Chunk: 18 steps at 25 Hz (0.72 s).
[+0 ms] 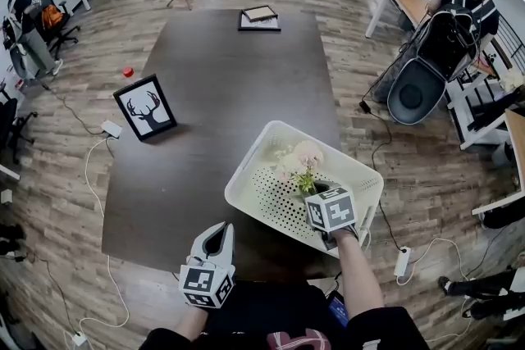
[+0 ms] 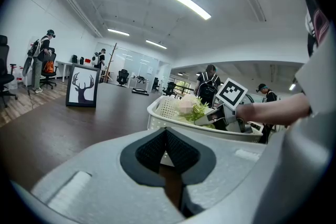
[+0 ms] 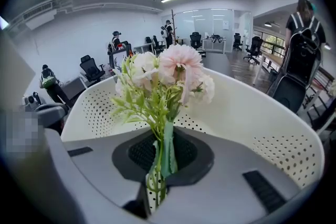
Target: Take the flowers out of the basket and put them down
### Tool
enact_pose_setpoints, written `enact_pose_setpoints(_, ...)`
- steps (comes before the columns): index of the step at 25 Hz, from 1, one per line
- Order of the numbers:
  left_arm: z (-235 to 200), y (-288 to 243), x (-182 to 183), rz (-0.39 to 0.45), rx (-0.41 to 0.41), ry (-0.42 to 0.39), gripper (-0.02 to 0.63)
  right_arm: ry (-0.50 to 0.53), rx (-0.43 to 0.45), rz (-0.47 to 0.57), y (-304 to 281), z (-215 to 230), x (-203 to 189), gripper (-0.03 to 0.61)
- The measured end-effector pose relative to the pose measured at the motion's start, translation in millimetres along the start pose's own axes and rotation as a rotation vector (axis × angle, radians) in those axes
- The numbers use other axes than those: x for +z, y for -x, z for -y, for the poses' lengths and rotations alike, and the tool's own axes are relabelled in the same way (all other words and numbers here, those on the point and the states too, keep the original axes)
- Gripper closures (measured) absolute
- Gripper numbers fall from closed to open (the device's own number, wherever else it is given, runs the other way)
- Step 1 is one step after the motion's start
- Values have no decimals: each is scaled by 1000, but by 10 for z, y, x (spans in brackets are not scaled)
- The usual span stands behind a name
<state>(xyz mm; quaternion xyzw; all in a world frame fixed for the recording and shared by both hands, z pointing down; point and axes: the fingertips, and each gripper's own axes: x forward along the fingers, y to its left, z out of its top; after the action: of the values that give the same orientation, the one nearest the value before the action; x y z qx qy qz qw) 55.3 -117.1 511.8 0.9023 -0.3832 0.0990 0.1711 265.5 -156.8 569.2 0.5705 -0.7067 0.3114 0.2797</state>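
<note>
My right gripper (image 3: 157, 165) pinching flowers (image 3: 173, 63) by stems, inside basket (image 3: 247, 107) at desk (image 1: 213, 94) near-right corner. Lift-out step. Left gripper (image 2: 168, 157) closed, empty. Next: clear rim, I think, then lay on desk.

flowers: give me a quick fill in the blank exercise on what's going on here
1. The right gripper is shut on the ____ of the flowers.
2. The basket stands on a dark ____.
3. The framed picture shows a ____ head with antlers.
4. The left gripper holds ____.

Missing words: stems; table; deer; nothing
</note>
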Motion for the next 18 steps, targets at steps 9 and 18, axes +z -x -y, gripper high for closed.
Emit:
enact_pose_setpoints(9,-20,48,15,15,6,7,604,8,-7,51,198,-114,222,538)
enact_pose_setpoints(18,-36,84,19,28,6,8,604,32,-31,128,428,-190,449,540)
